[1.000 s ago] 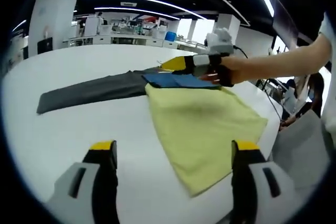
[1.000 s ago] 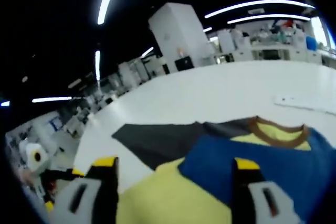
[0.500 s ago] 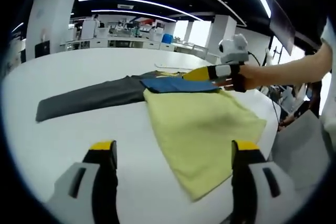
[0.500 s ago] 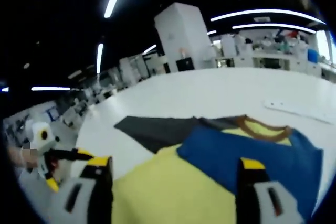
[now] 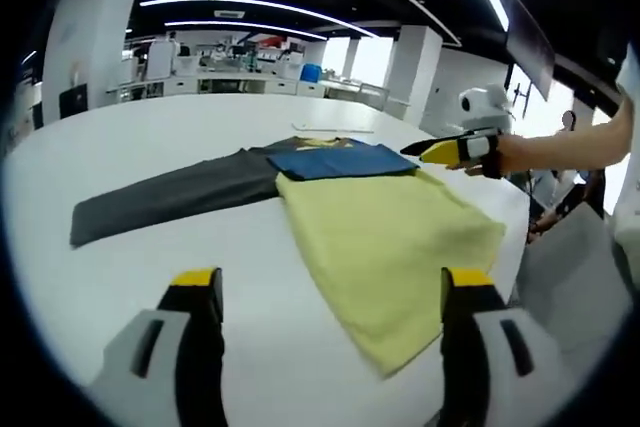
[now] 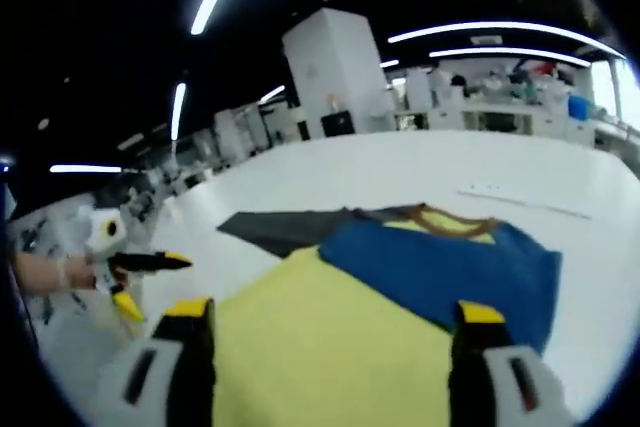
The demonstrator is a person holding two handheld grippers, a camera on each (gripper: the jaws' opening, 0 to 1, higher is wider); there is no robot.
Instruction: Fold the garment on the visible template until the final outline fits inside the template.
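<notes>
Two grippers, both empty, jaws standing wide apart. Left gripper (image 5: pixel 320 292) hovers low over the white table (image 5: pixel 150 267), short of the near hem of the garment (image 5: pixel 385 237); right gripper (image 6: pixel 325 332) sits above the yellow body panel, and from the left gripper view it shows at the far right edge of the cloth, off the fabric. Garment: a yellow shirt lying flat, blue shoulder band (image 6: pixel 440 262) and brown collar (image 6: pixel 445 219) at the far end. A dark grey piece (image 5: pixel 170 192) runs out from under the blue band toward the left; whether this is the template or a sleeve I cannot tell. Judgement: fold is partly done, the yellow panel lies wide, and the next grasp has not been taken. For a clean step, pinch only the top layer at a corner or hem edge, one gripper at each end of the same edge, lift both together and carry across evenly so the crease runs straight. Risk: dragging the whole shirt off its reference outline, or bunching if one side leads.
</notes>
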